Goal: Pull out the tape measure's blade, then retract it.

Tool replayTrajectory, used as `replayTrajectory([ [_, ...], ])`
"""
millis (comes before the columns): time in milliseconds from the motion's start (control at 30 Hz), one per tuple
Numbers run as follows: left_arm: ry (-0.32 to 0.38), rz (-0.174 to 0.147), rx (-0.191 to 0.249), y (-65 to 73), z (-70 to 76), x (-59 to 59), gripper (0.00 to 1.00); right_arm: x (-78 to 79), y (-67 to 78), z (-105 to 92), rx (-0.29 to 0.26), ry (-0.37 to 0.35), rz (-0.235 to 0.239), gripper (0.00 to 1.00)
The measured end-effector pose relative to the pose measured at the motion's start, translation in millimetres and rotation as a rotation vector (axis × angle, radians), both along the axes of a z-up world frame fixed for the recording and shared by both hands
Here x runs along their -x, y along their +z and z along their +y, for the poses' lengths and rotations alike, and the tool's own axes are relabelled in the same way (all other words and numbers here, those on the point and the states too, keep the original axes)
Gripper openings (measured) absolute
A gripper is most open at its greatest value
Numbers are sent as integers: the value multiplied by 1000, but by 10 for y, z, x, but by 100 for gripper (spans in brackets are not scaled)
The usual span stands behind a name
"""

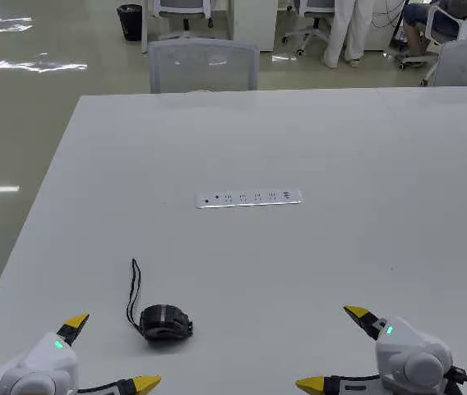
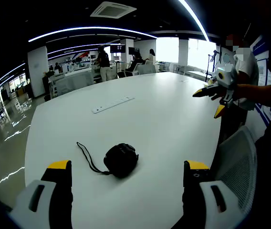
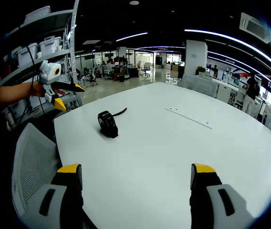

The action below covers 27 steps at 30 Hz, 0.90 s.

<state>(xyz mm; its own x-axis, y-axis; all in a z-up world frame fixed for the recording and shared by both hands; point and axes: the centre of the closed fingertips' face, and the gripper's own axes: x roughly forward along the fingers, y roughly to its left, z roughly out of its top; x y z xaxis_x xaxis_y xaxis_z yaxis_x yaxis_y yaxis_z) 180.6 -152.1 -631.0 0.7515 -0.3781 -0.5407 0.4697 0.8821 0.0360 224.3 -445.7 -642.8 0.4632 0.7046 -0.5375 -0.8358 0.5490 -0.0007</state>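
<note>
While tape measure lies on table, left claw spread; right claw spread.

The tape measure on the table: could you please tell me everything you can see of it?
The tape measure is a small, compact black case, seemingly plastic or rubber-clad, with no blade drawn out. A thin black wrist strap loops from it and lies slack on the white table. It rests near the table's near edge, closer to the open left gripper than to the open right gripper. Neither gripper touches it; it lies on the table alone.
</note>
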Motion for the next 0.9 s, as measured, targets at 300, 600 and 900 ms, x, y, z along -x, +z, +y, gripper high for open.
replayTrajectory([
  [300,-1,-5,2,-1,-13,-3,96,11,-21,-20,7,3,4,96],
  [600,-9,0,-6,-14,-12,-17,96,20,-20,-15,8,11,5,95],
  [900,-17,8,-17,-40,-5,-22,94,17,-31,-15,12,23,10,94],
])
